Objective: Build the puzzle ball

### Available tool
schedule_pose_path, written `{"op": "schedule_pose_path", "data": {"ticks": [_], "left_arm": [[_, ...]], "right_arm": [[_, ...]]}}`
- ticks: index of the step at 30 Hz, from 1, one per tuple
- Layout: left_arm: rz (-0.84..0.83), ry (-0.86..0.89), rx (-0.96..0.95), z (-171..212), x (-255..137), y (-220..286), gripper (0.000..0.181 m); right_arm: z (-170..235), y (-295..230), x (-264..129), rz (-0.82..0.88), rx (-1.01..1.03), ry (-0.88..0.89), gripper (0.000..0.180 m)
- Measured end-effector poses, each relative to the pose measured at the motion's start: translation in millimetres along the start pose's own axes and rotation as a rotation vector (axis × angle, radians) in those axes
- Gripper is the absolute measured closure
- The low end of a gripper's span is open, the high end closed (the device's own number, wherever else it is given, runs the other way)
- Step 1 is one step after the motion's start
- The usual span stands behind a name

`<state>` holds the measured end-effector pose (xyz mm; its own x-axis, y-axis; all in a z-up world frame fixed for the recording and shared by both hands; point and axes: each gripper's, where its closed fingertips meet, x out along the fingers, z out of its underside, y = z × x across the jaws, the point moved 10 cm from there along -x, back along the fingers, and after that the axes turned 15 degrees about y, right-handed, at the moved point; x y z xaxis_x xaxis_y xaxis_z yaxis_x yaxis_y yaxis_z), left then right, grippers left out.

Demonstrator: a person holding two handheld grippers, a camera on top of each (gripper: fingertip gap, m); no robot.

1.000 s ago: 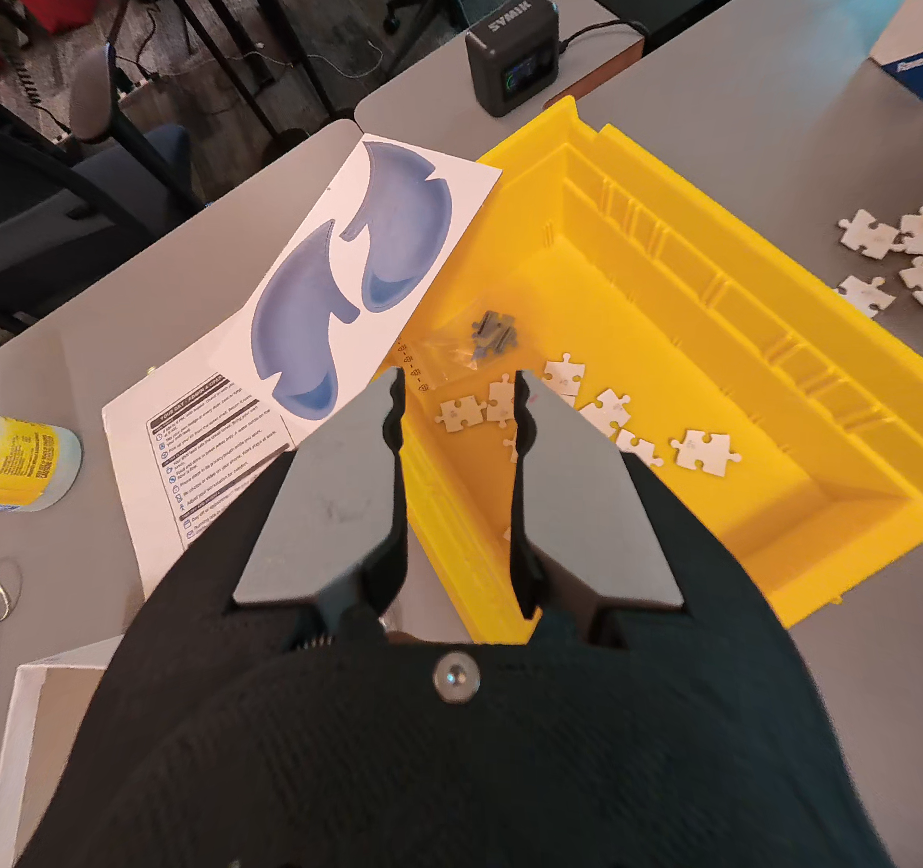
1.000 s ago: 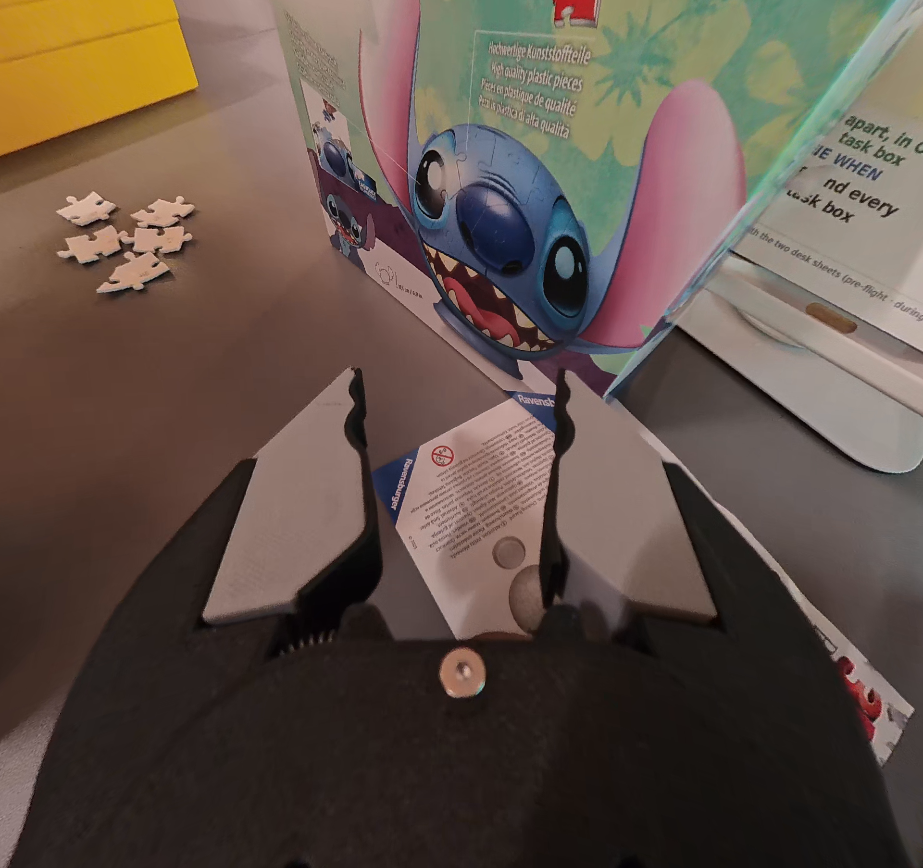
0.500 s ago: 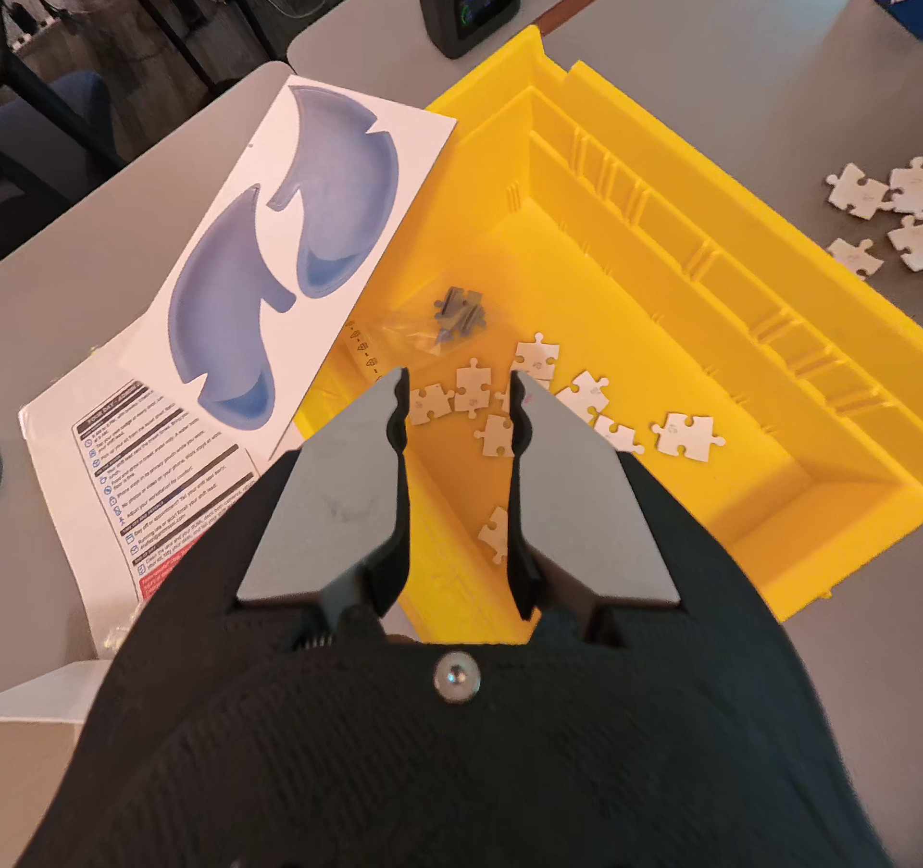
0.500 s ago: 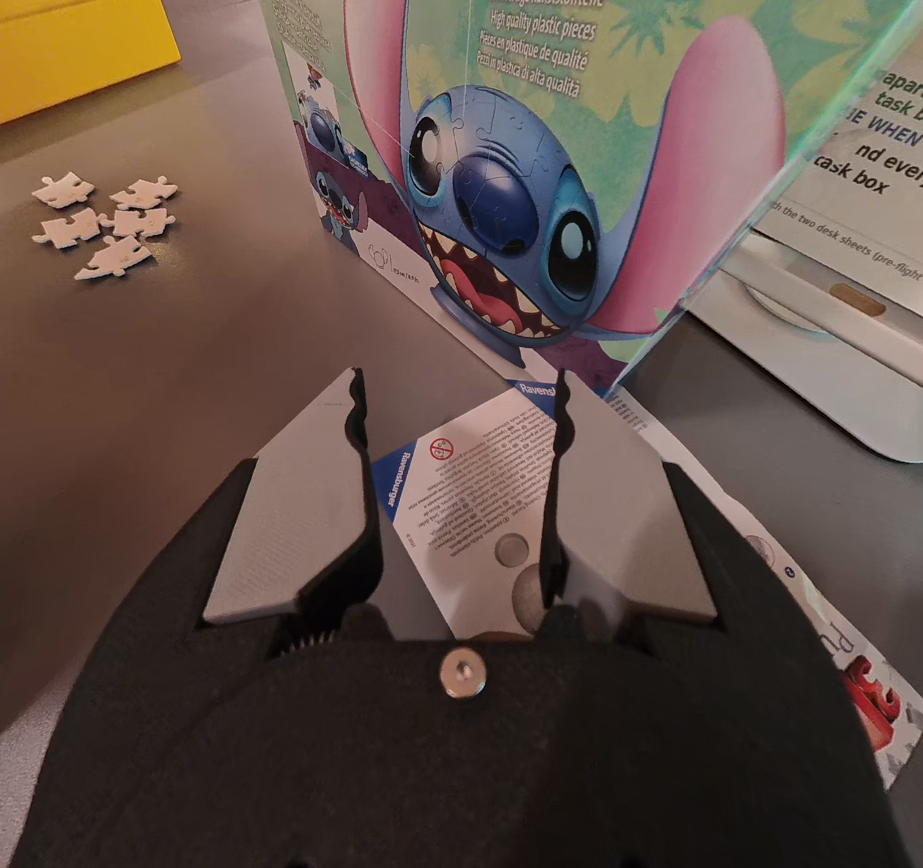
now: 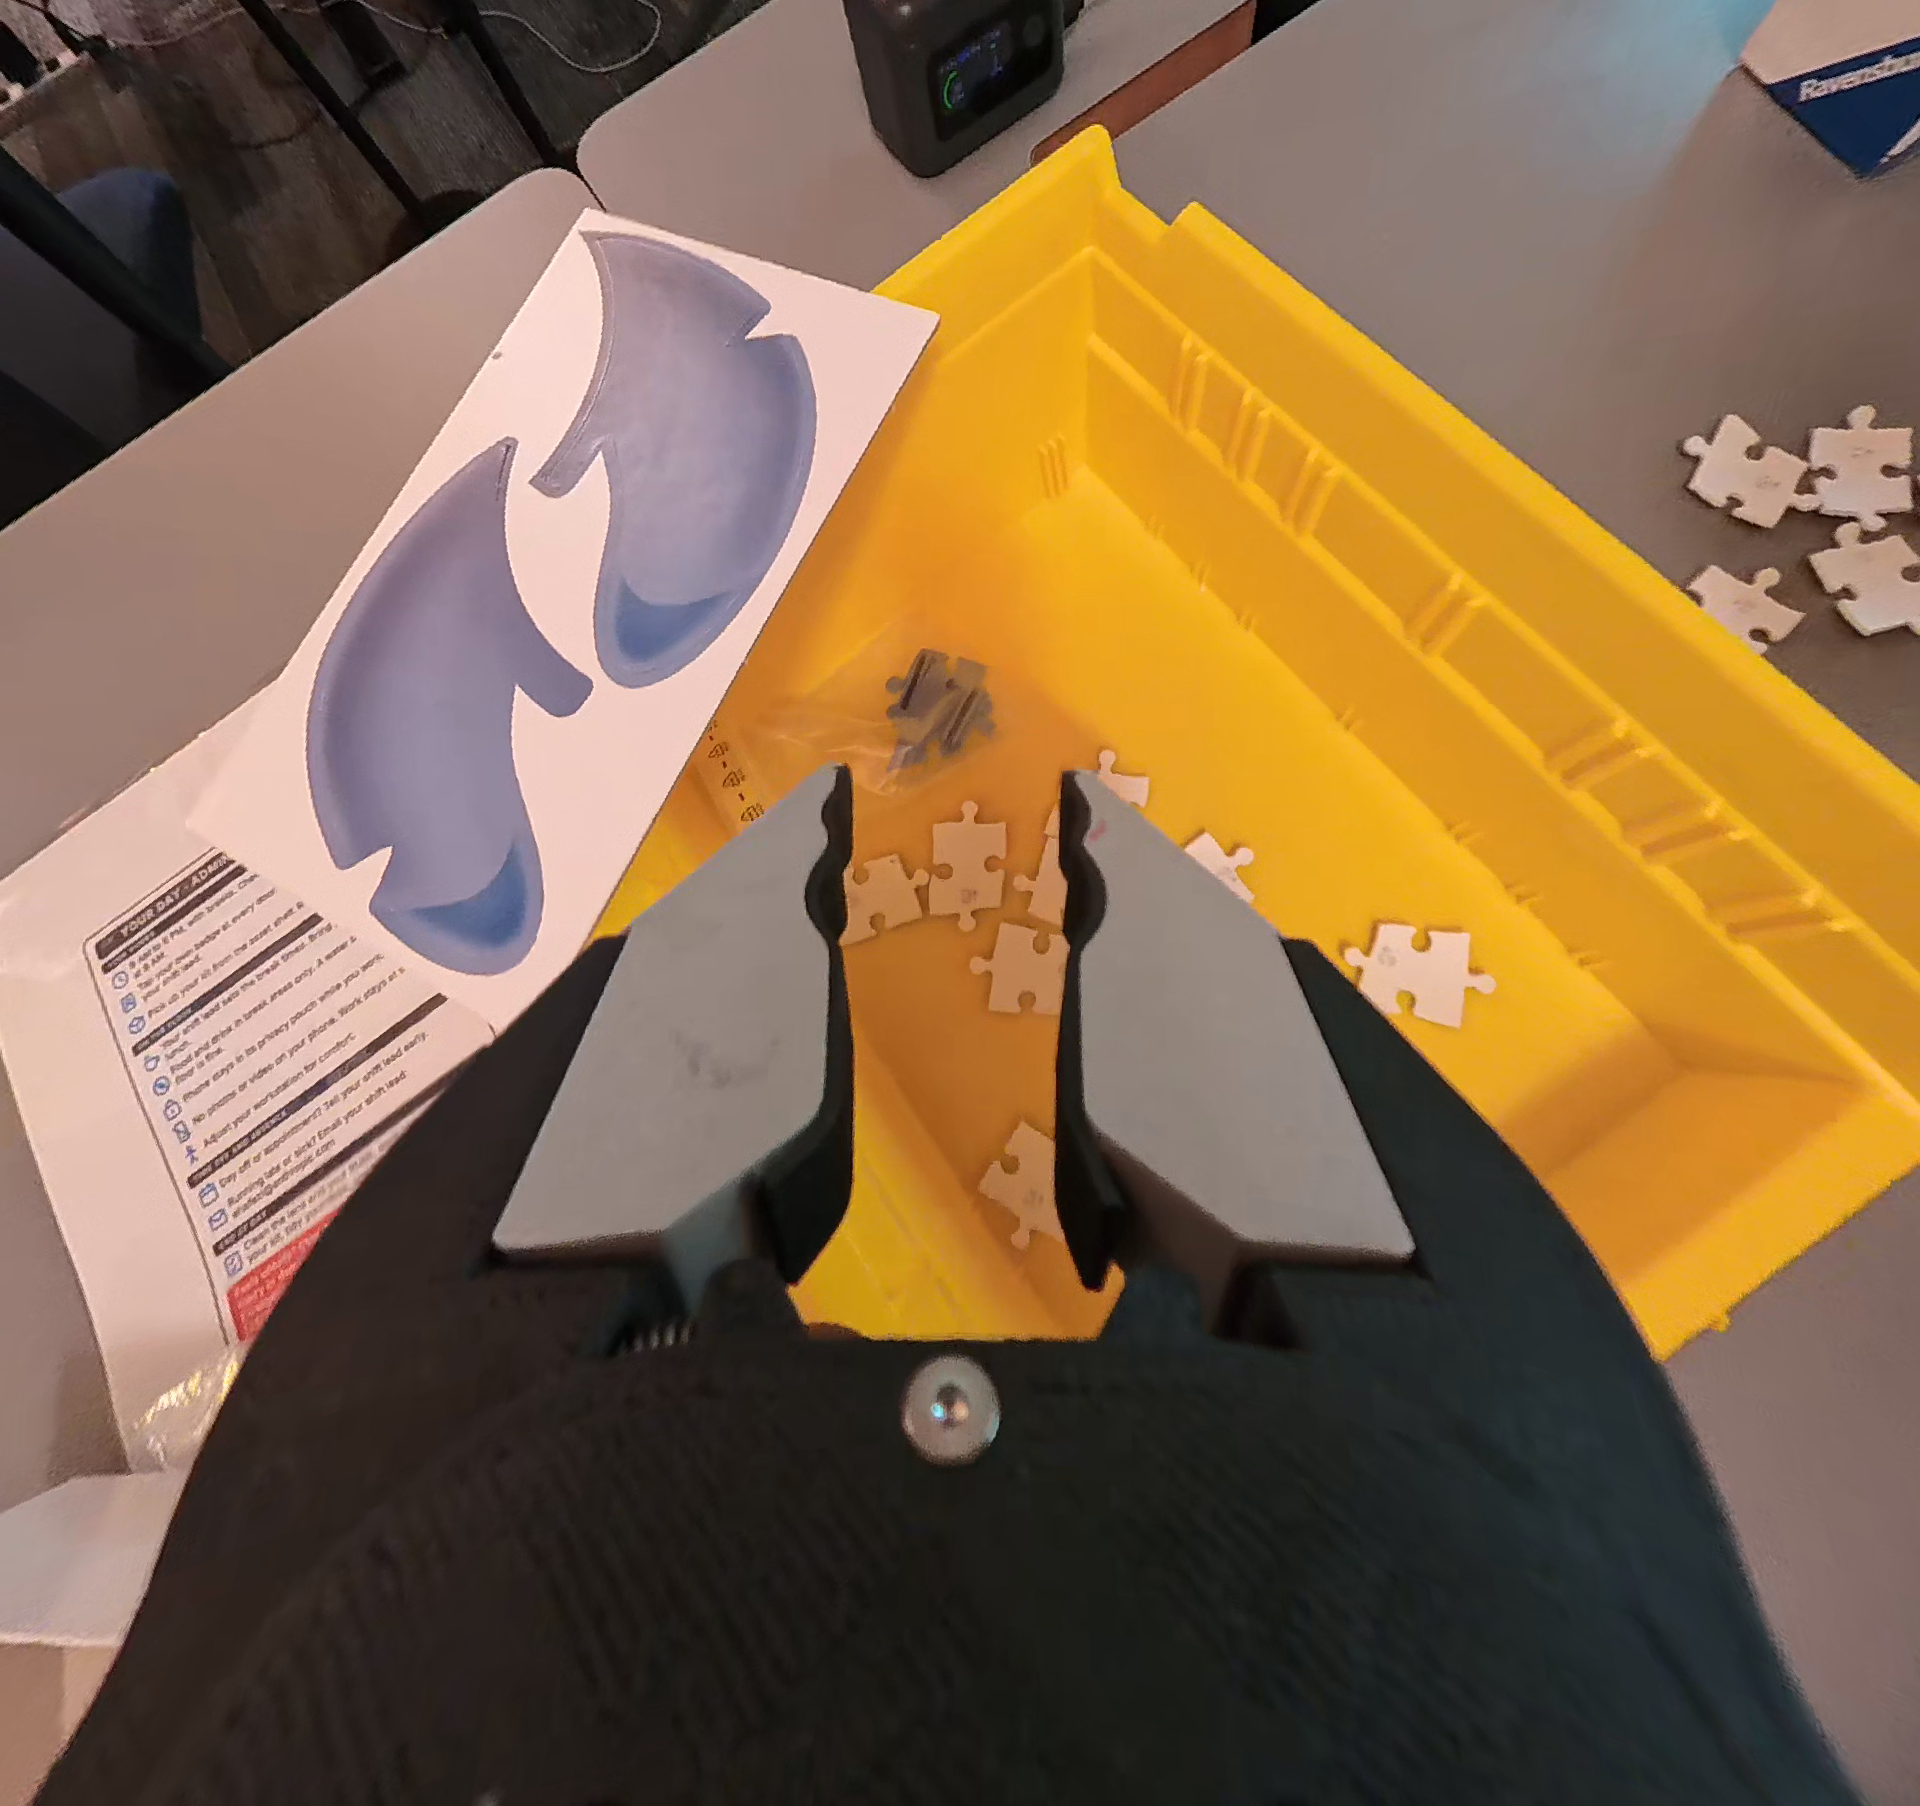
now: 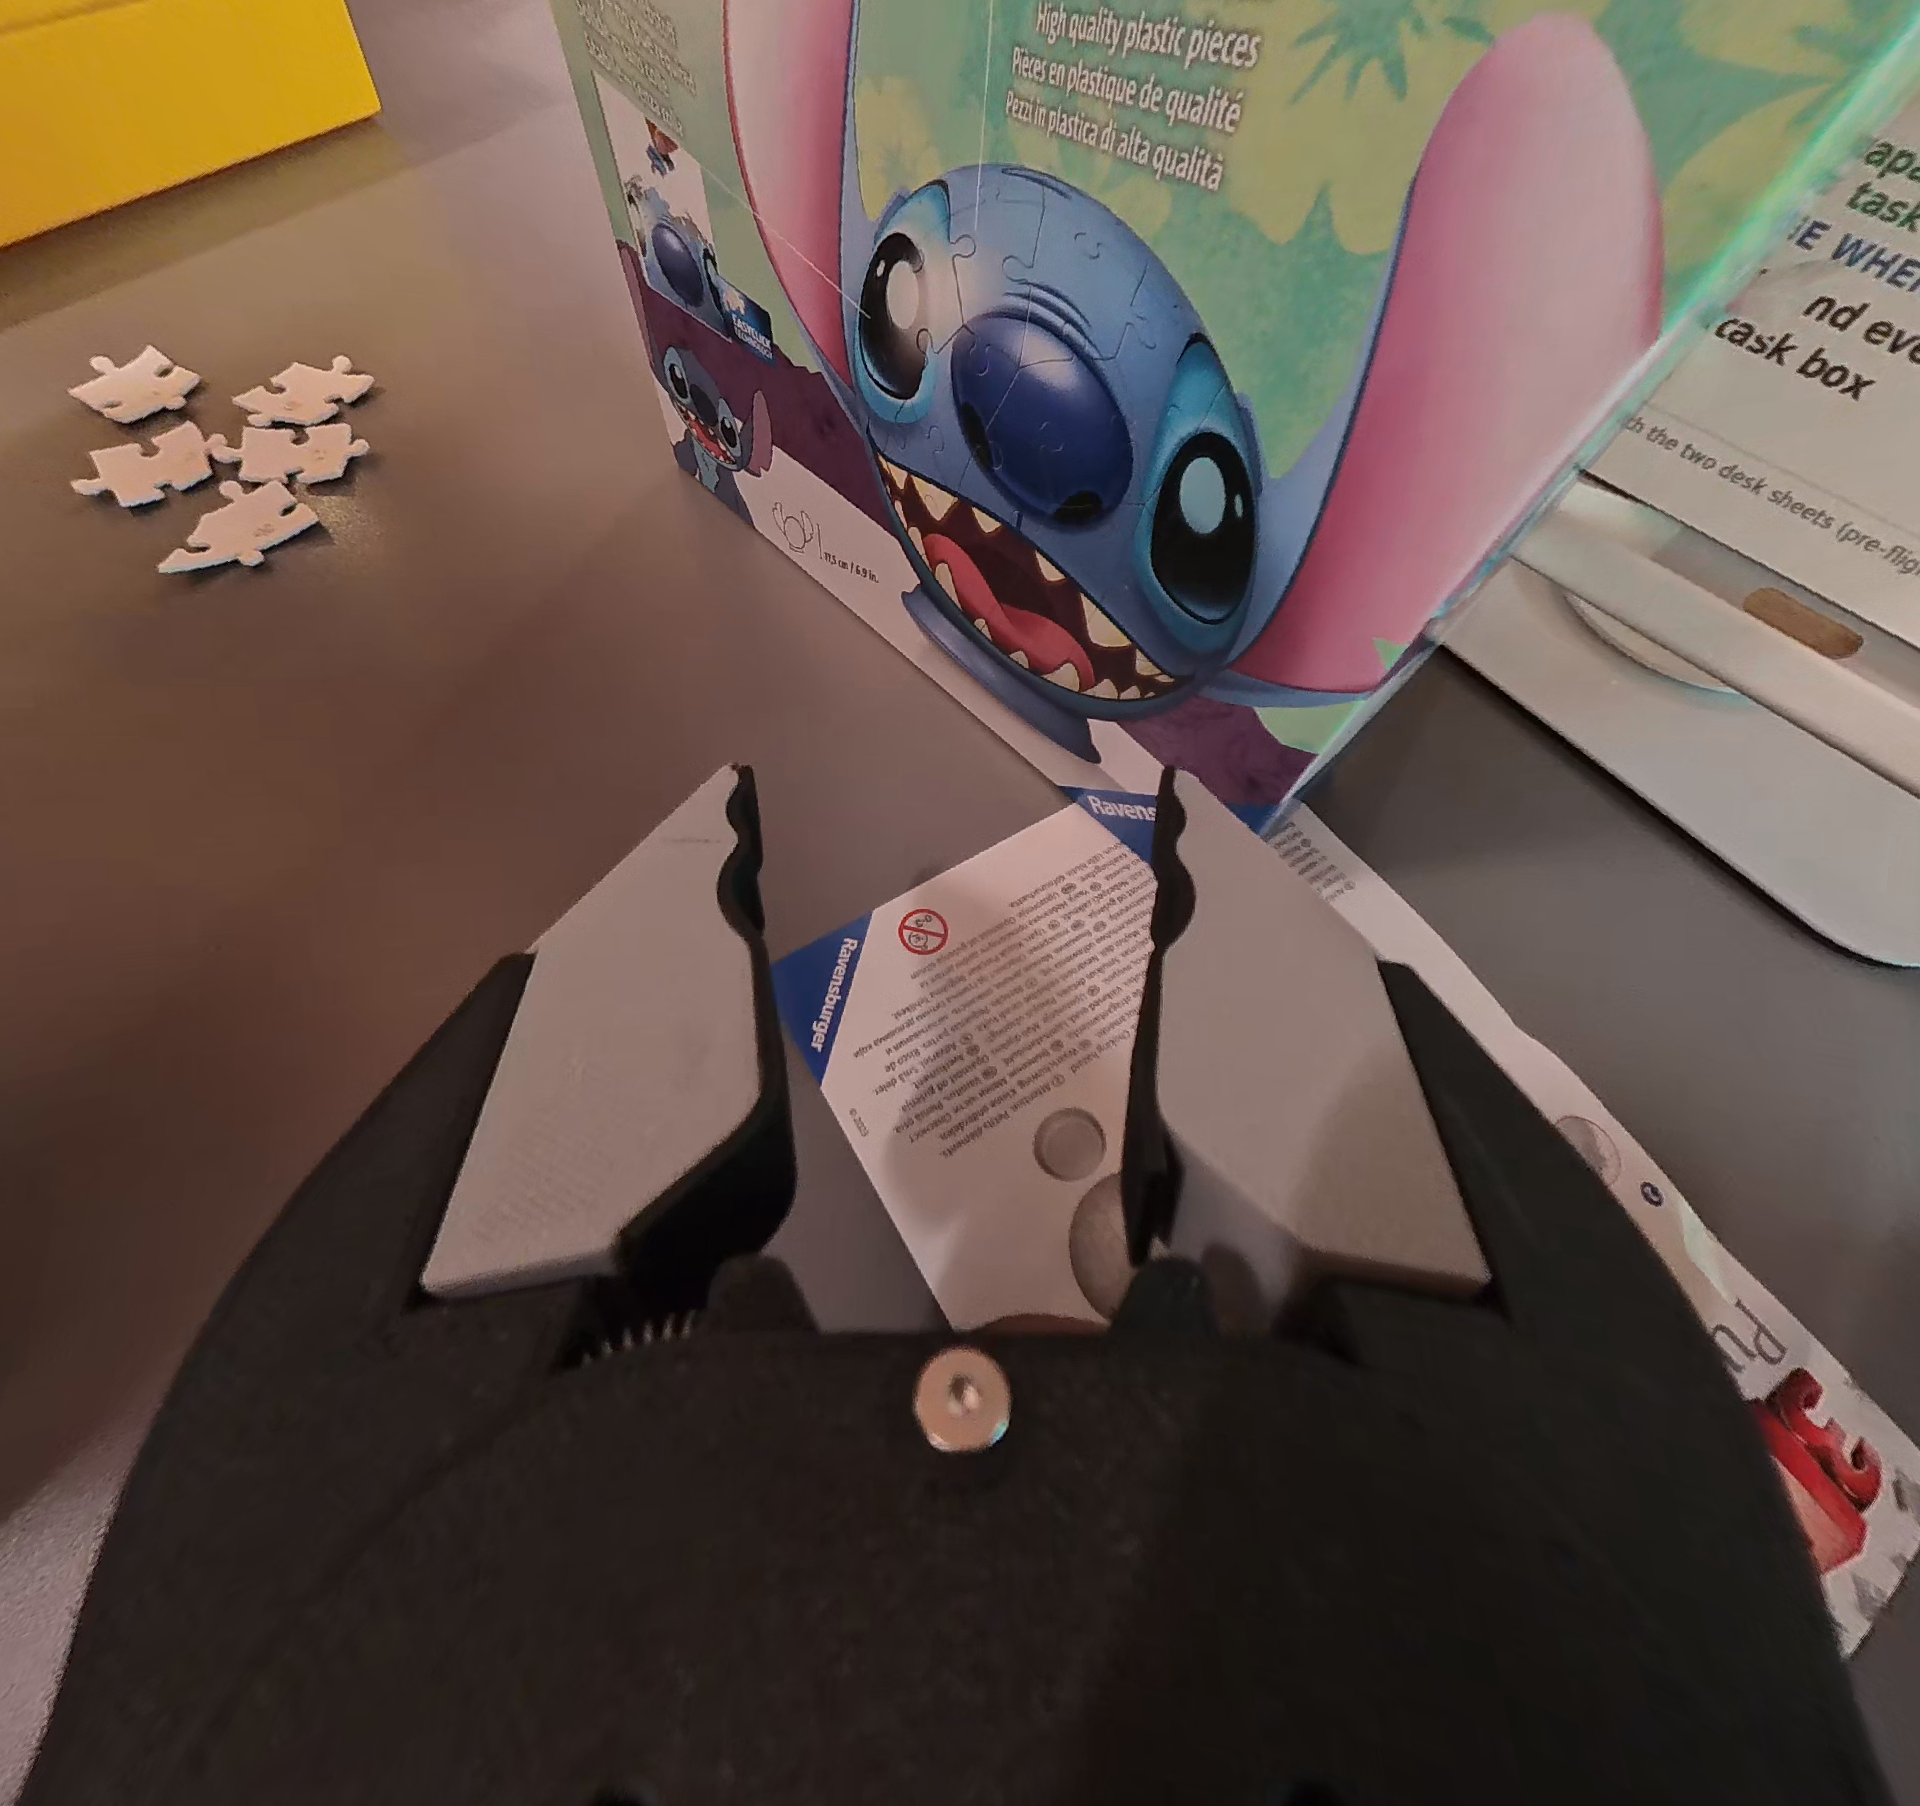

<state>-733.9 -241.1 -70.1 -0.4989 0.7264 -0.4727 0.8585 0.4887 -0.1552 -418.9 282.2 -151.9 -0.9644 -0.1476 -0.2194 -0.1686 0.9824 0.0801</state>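
- Several loose puzzle pieces (image 5: 1023, 967) are lying white side up on the floor of the yellow bin (image 5: 1558, 1112), and the left gripper (image 5: 951, 800) is hanging right above them with fingers (image 5: 707, 1029) spread and gripping nothing.
- Key relation: the nearest pieces are sitting directly below and just ahead of the left fingertips, showing in the gap between the fingers; a straight drop looks like it would reach one.
- The bin's long axis is running from near the left gripper away to the far right; the pieces are bunching at the near-left end, beside a small clear bag holding dark parts (image 5: 935, 707).
- The left gripper is judged far nearer to the bin pieces than the right one.
- A second small cluster of pieces (image 6: 223, 452) is lying on the grey counter (image 6: 416, 769), well left of the right gripper (image 6: 956, 790) and outside the bin.
- The right gripper is also released and empty, hovering over a folded leaflet (image 6: 987, 1008) just in front of the upright puzzle box (image 6: 1143, 302).
- A card with two blue ear shapes (image 5: 582, 613) is overlapping the bin's left rim.
- Pieces are looking thin, flat-lying, small, all separate; no ball is started yet.
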Motion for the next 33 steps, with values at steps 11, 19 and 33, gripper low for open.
{"op": "schedule_pose_path", "data": {"ticks": [11, 19, 33], "left_arm": [[0.048, 0.021, 0.004, -9.0, 19.3, 3.7, 0.144], [0.074, -0.012, -0.013, -3.1, 20.6, 3.4, 0.144], [0.138, -0.34, 0.108, 30.0, 45.9, 22.4, 0.146]], "right_arm": [[6.2, 0.7, 6.4, -0.017, 0.018, -0.02, 0.107], [8.8, 0.0, 9.9, -0.021, 0.013, -0.037, 0.107], [10.2, 0.0, 10.9, -0.021, 0.017, -0.045, 0.108]]}}
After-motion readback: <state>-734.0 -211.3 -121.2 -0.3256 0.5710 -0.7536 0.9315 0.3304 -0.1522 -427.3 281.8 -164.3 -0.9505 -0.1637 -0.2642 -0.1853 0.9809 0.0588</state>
